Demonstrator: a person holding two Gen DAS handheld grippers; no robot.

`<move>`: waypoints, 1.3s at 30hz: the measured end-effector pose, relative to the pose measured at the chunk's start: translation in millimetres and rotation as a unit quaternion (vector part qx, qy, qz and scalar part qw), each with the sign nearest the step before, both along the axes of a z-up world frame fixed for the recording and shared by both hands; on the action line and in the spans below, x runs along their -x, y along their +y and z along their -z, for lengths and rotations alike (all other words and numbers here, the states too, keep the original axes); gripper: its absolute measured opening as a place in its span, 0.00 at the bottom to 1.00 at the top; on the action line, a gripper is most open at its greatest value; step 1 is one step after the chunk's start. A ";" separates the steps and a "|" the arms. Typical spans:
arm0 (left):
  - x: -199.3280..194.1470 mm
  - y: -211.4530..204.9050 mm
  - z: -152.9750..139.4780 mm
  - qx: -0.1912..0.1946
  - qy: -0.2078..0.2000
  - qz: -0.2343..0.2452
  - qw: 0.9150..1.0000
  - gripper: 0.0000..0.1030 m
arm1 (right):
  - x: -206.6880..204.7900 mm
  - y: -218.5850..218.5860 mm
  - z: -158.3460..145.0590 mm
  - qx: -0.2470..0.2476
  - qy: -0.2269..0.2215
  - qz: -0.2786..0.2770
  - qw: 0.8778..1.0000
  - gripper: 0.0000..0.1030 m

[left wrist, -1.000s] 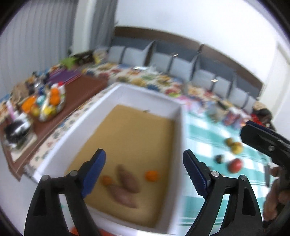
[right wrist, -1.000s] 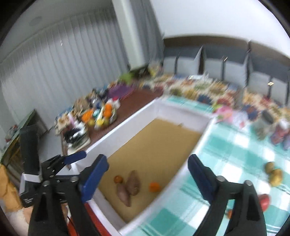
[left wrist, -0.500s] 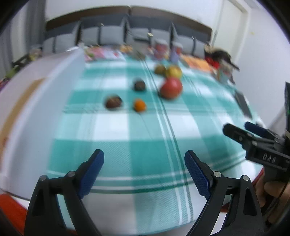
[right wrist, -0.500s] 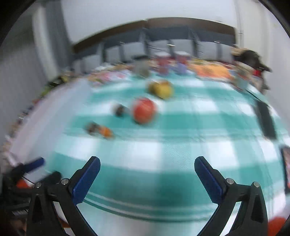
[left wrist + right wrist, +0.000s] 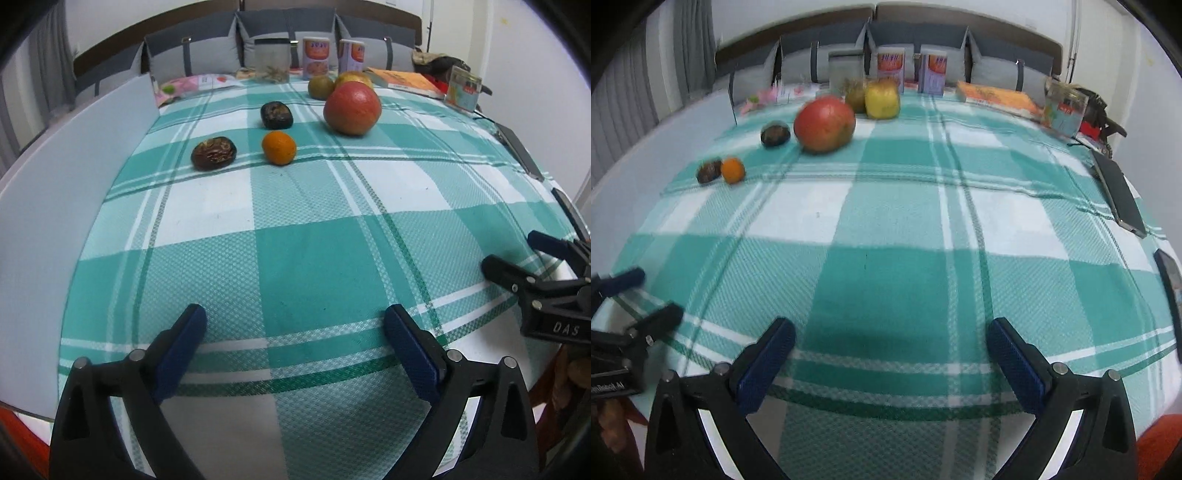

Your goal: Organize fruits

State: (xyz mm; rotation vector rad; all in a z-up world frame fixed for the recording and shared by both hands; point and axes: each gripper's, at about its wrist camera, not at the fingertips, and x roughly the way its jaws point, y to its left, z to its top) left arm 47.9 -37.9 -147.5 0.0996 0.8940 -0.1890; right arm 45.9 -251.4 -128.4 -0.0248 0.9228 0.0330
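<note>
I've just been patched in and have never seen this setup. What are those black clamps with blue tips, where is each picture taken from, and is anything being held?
There is no robot arm: a person carries a hand-held clamp in each hand, with a wide-angle camera on each looking along its fingers. The left wrist view shows the left gripper at the bottom and the right gripper at its right edge; the right wrist view shows the right gripper's own blue pads. Both have just been opening, stand wide apart and hold nothing.

On the green checked tablecloth lie a small orange, two dark wrinkled fruits, a big red fruit, a greenish fruit and a yellow fruit. A white panel stands at the left; jars, cartons and a book sit at the far edge.
</note>
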 end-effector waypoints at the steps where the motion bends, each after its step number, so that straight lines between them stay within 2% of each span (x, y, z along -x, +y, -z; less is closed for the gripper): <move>1: 0.7 -0.6 0.1 0.000 -0.002 0.000 1.000 0.97 | 0.4 0.6 0.1 0.003 -0.002 -0.002 1.000 1.00; 10: -0.3 -1.5 1.5 -0.004 -0.012 0.004 1.000 0.98 | 4.8 1.6 2.1 0.006 -0.028 -0.003 1.000 1.00; 39: -1.5 -1.1 1.9 -0.002 -0.004 0.010 1.000 0.99 | 3.8 0.9 4.0 0.005 -0.027 -0.001 1.000 1.00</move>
